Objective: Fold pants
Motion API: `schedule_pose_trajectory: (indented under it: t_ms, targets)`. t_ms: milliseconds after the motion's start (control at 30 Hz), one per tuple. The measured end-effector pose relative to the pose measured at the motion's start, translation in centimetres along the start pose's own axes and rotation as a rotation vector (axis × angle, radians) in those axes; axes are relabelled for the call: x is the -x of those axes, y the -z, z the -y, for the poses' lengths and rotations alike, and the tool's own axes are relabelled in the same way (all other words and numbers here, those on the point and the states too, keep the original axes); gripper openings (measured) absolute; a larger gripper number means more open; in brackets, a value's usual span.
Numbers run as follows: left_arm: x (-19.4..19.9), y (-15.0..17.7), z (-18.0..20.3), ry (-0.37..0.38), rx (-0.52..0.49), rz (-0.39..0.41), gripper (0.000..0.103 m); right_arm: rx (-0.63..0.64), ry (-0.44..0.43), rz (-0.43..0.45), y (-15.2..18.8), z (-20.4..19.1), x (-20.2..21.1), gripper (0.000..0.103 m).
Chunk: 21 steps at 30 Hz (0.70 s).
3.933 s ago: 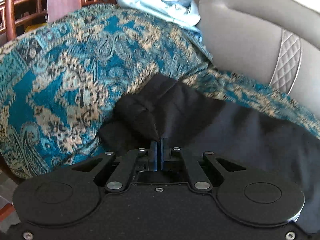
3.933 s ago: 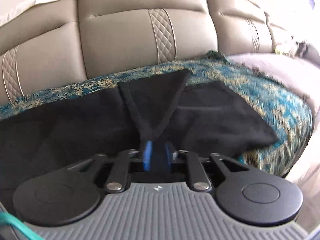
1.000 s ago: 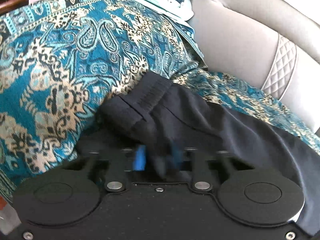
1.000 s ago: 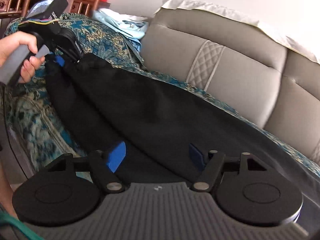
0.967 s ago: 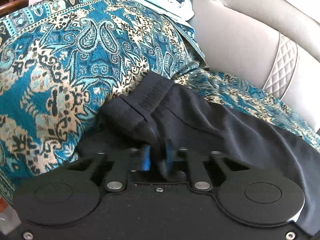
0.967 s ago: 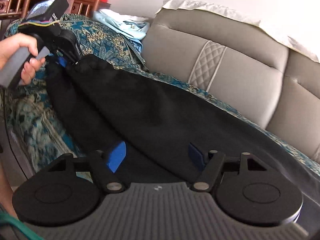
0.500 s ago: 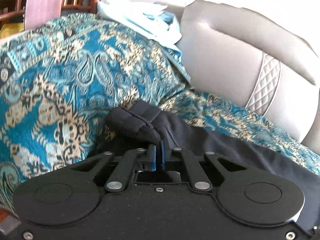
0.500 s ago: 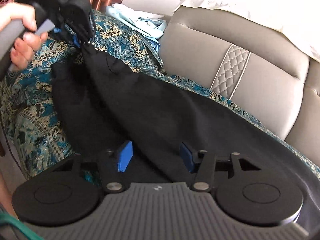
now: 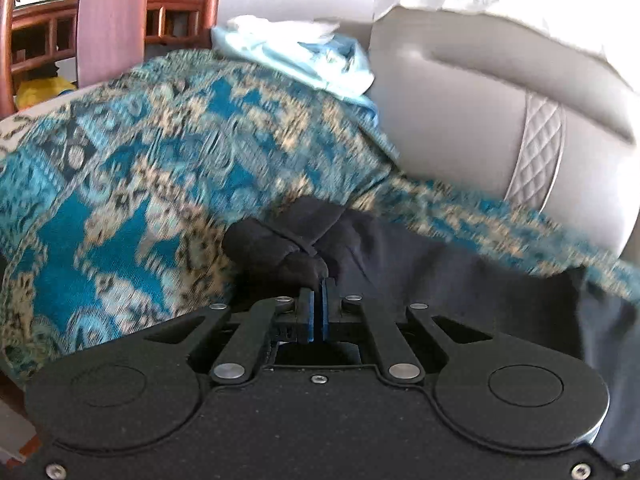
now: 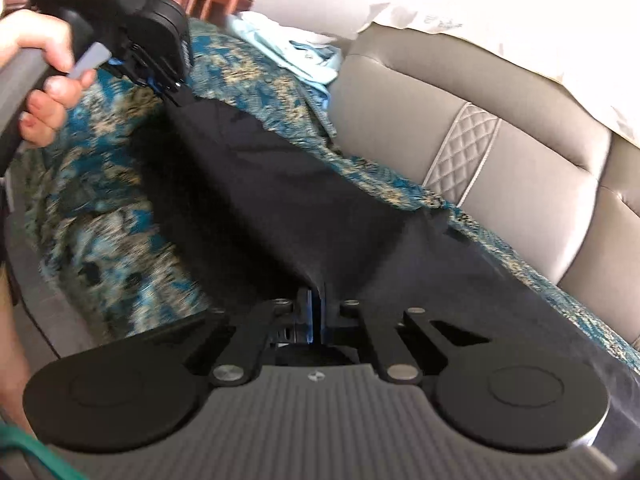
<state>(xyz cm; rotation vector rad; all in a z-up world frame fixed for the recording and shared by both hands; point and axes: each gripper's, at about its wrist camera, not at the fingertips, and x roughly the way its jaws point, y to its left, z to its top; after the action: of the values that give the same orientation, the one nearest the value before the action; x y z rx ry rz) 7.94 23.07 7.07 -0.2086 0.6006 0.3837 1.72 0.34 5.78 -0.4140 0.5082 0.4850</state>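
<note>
Pants [image 10: 288,184] stretched lengthwise between left gripper [image 10: 176,90] and right gripper [image 10: 316,300], both pinching fabric

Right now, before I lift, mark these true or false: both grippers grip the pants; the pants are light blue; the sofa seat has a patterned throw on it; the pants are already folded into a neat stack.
1. Both grippers grip the pants. True: the left gripper and the right gripper are each shut on the black pants; the right one's jaws have just been closing on the cloth.
2. The pants are light blue. False: they are black; the light blue cloth lies on the sofa arm.
3. A patterned throw covers the sofa seat. True.
4. The pants are neatly stacked. False: they stretch between the two grippers.
</note>
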Motion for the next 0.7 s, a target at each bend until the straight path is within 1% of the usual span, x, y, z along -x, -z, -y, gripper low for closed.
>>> schedule_pose_trajectory:
  t_ms: [100, 200, 233, 300, 333, 467, 600, 700]
  targets:
    - [-1.7, 1.1, 0.0, -0.037, -0.003, -0.055, 0.005, 0.022, 0.015, -0.004, 0.8, -1.0, -0.3, 0.008]
    - [-3.3, 2.2, -0.1, -0.074, -0.002, -0.100, 0.006, 0.083, 0.114, 0.028, 1.8, -2.2, -0.6, 0.009]
    - [-3.6, 2.5, -0.1, -0.080, -0.005, -0.106, 0.006, 0.101, 0.148, 0.039, 2.2, -2.4, -0.6, 0.009]
    - [-3.8, 2.8, 0.0, -0.088, -0.009, -0.105, 0.006, 0.105, 0.211, 0.043, 3.1, -2.3, -0.6, 0.013]
    - [-3.8, 2.9, 0.0, -0.089, -0.013, -0.104, 0.006, 0.096, 0.242, 0.040, 3.6, -2.0, -0.6, 0.017]
    - [-4.0, 2.7, -0.2, -0.083, -0.004, -0.116, 0.007, 0.083, 0.414, 0.027, 5.9, -0.1, -0.2, 0.018]
    - [-4.0, 2.6, -0.7, -0.072, 0.008, -0.125, 0.008, 0.038, 0.590, -0.028, 8.3, 3.1, 0.3, 0.019]
    - [-4.1, 2.4, -0.9, -0.064, 0.007, -0.132, 0.009, -0.005, 0.695, -0.082, 9.7, 6.3, 0.7, 0.021]
